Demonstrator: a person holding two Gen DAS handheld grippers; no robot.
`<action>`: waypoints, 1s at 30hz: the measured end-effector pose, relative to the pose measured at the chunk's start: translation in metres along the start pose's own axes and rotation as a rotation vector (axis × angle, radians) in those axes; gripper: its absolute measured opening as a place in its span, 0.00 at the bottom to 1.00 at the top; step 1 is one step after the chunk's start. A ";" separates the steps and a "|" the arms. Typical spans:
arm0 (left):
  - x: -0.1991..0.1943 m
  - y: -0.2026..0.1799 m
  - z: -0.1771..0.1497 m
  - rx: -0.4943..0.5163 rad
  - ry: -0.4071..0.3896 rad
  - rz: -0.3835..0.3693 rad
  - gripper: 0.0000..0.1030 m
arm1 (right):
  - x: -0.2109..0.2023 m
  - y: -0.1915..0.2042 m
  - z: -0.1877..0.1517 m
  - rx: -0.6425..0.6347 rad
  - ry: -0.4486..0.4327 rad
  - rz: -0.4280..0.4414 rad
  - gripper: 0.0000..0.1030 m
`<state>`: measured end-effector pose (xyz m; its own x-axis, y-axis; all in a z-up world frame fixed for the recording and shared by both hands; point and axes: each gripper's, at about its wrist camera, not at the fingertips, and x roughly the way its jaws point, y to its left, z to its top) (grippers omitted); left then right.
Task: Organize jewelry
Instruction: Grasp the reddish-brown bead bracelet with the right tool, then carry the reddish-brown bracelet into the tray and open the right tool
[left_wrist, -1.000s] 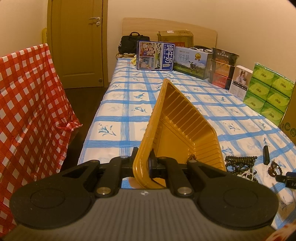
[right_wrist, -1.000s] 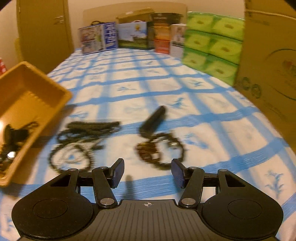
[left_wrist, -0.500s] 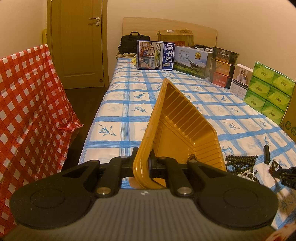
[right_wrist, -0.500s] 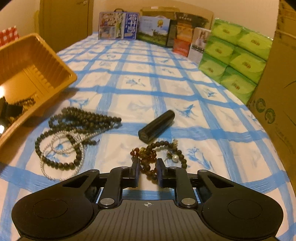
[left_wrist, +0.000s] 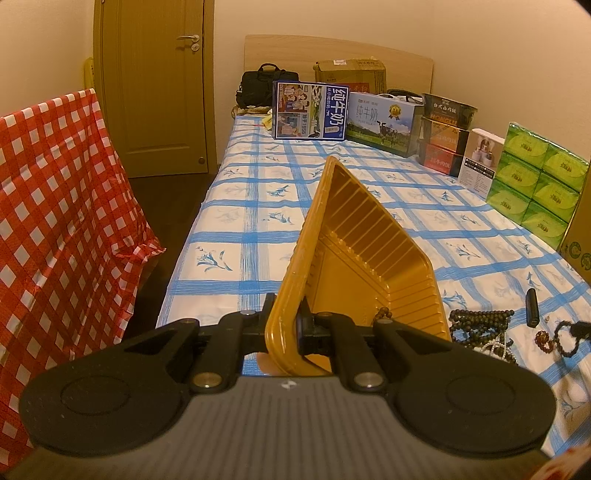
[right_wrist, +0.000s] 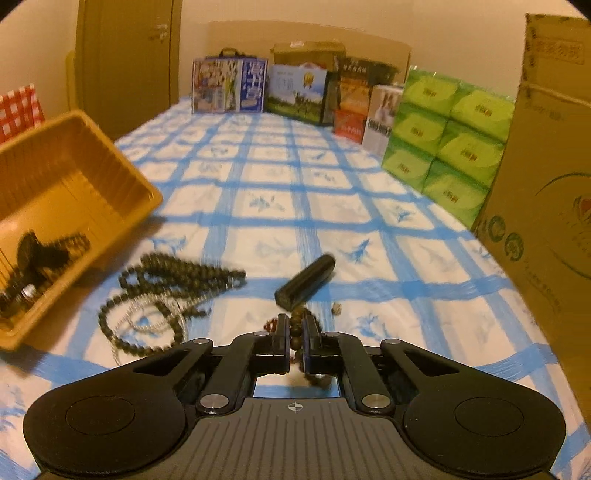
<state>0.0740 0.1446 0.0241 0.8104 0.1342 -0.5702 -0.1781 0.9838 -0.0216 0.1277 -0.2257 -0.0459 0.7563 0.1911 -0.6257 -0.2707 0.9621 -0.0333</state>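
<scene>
- Your left gripper (left_wrist: 282, 325) is pinching the rim of the tilted yellow tray (left_wrist: 369, 266); if the thin plastic flexes, the dark beads (right_wrist: 55, 247) in its low corner may spill onto the bed (right_wrist: 280, 192).
- Your right gripper (right_wrist: 295, 334) is clamped on the brown bead bracelet (right_wrist: 295, 334), just above the cloth; its loose loops could snag the black tube (right_wrist: 306, 280) beside it.

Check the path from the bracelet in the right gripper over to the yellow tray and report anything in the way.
The dark bead necklaces lie on the cloth between the bracelet and the yellow tray; carried above them, nothing blocks it.
</scene>
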 end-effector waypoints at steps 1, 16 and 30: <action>0.000 0.000 0.000 0.000 0.000 0.000 0.08 | -0.005 -0.001 0.003 0.003 -0.015 -0.001 0.06; 0.000 0.000 0.000 0.002 -0.001 0.000 0.08 | -0.029 0.012 0.039 0.032 -0.082 0.114 0.06; -0.001 -0.001 0.001 0.002 0.000 -0.004 0.08 | 0.013 0.128 0.086 -0.053 -0.087 0.397 0.06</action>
<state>0.0740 0.1434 0.0253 0.8111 0.1305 -0.5702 -0.1741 0.9845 -0.0223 0.1541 -0.0832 0.0082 0.6336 0.5634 -0.5302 -0.5804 0.7993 0.1557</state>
